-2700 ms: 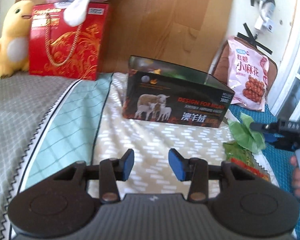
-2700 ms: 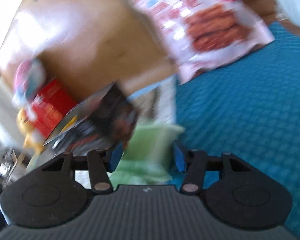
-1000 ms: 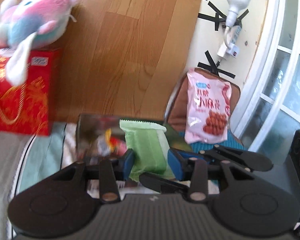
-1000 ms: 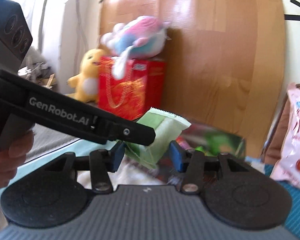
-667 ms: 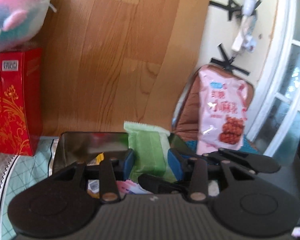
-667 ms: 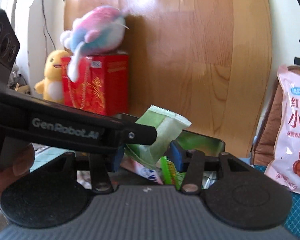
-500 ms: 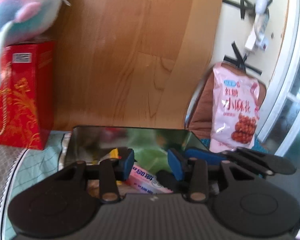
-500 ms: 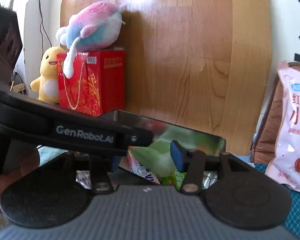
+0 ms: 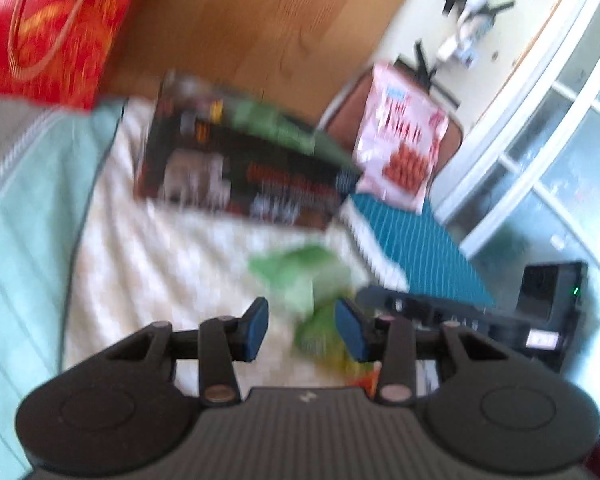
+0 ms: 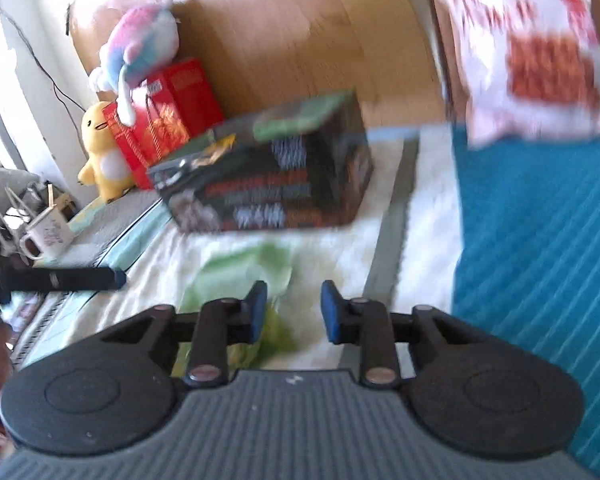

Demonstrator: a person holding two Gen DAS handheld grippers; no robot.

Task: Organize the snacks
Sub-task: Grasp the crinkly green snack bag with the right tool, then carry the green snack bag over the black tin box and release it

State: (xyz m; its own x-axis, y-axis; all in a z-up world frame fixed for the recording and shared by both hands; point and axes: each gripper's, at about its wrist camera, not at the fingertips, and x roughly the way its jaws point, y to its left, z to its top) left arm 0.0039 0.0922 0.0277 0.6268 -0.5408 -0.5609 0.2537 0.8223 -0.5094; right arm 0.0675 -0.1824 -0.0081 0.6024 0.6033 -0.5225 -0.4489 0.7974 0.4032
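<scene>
A dark open-topped box (image 9: 240, 160) with snack packets inside stands on the pale bedspread; it also shows in the right wrist view (image 10: 276, 184). Green snack packets (image 9: 304, 276) lie on the bed in front of it, also in the right wrist view (image 10: 244, 276). My left gripper (image 9: 302, 328) is open and empty, low over the green packets. My right gripper (image 10: 292, 312) is open and empty, just right of the green packets. Both views are motion-blurred.
A large pink snack bag (image 9: 400, 148) leans on a brown chair back at the right, above a teal mat (image 10: 540, 240). A red gift box (image 9: 48, 28), plush toys (image 10: 140, 48) and a wooden headboard stand behind. A mug (image 10: 48, 236) sits far left.
The green packet held over the box went into it, and my right gripper let go. Both grippers pulled back and down toward the green packets on the bed.
</scene>
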